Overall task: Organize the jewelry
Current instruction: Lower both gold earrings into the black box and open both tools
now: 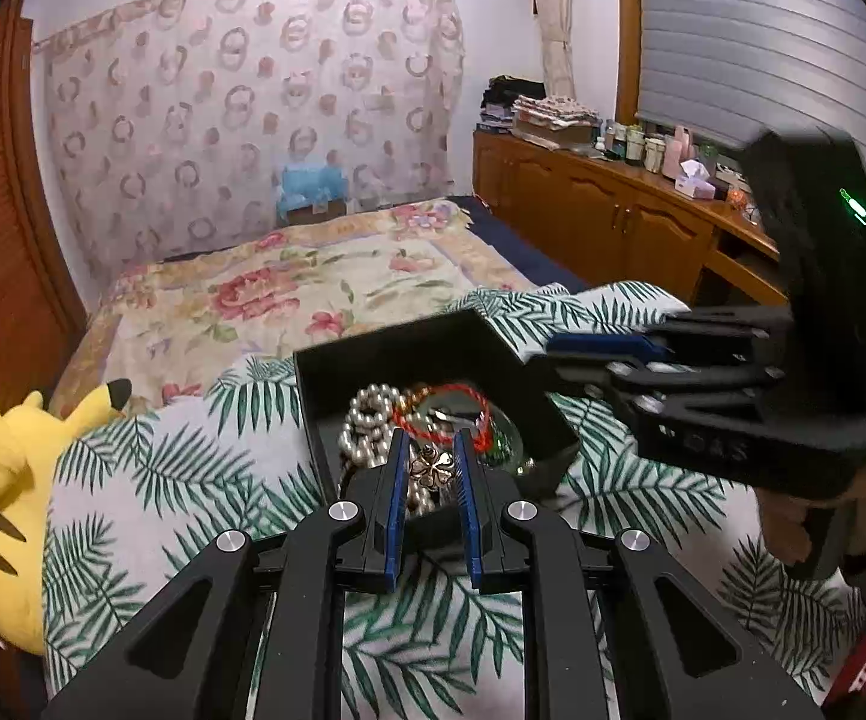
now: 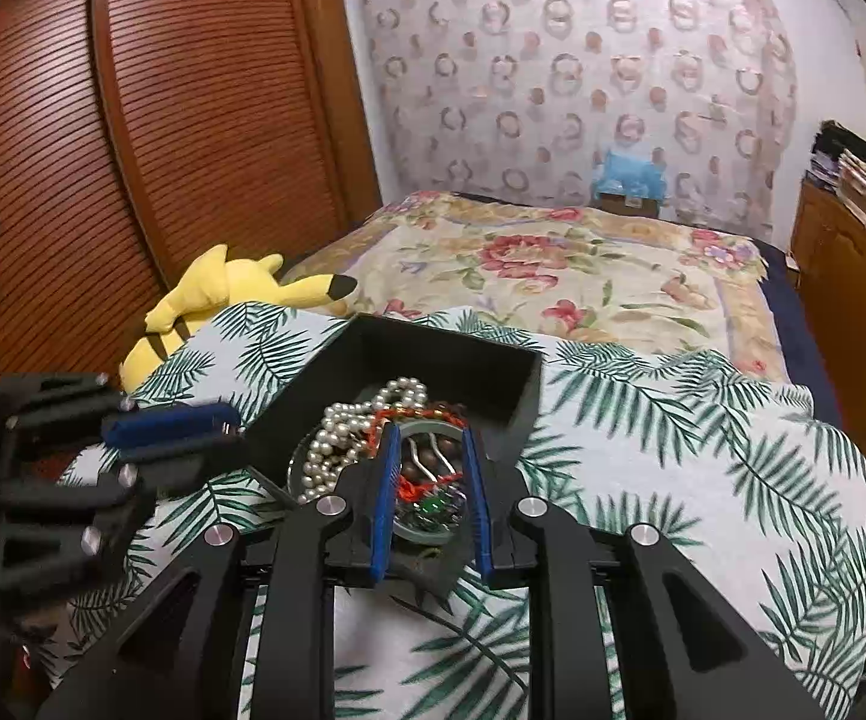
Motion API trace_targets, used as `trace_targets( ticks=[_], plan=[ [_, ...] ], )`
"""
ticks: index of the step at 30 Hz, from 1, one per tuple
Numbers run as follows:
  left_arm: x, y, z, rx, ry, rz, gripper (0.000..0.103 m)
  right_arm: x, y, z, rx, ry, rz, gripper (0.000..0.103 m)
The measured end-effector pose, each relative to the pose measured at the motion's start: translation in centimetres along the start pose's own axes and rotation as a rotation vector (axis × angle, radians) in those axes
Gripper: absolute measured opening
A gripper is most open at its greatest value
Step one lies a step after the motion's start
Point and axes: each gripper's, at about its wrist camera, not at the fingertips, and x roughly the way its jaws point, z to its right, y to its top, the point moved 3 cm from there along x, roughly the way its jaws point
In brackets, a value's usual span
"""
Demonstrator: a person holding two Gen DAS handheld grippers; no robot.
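A black open box (image 1: 373, 354) sits on a palm-leaf cloth on the bed and holds a tangle of jewelry: a pearl necklace (image 1: 367, 420), a red cord bracelet (image 1: 433, 426), a green bangle and a metal clover piece (image 1: 431, 468). My left gripper (image 1: 431, 456) is open over the box's near edge, with the clover piece between its fingers, apart from both pads. My right gripper (image 2: 431, 450) is open over the box (image 2: 433, 354), with the jade bangle (image 2: 427, 534), brown beads and the red cord between its fingers. The pearls (image 2: 337, 438) lie to its left.
A yellow Pikachu plush (image 1: 7, 516) lies at the bed's left edge by a wooden louvred door (image 2: 133, 150). A floral blanket (image 1: 289, 294) covers the far bed. A wooden dresser (image 1: 613, 216) with bottles and folded cloth stands on the right.
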Motion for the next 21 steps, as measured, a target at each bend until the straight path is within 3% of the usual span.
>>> trace_targets(
  ticks=[14,16,20,21],
  plan=[
    [2.5,1.8,-0.9,-0.054,0.032,-0.006,0.017,-3.5,-2.0,0.7,-0.007,-0.068,0.051,0.023],
    [2.5,1.6,-1.0,-0.055,0.043,-0.007,0.033,-3.7,-2.2,0.7,-0.002,-0.072,0.055,0.023],
    [2.1,1.0,-1.1,-0.063,0.054,-0.006,0.046,-4.3,-2.6,0.7,0.009,-0.087,0.062,0.023],
    [1.9,0.9,-1.1,-0.066,0.064,-0.006,0.057,-4.4,-2.7,0.7,0.015,-0.088,0.065,0.023]
  ],
)
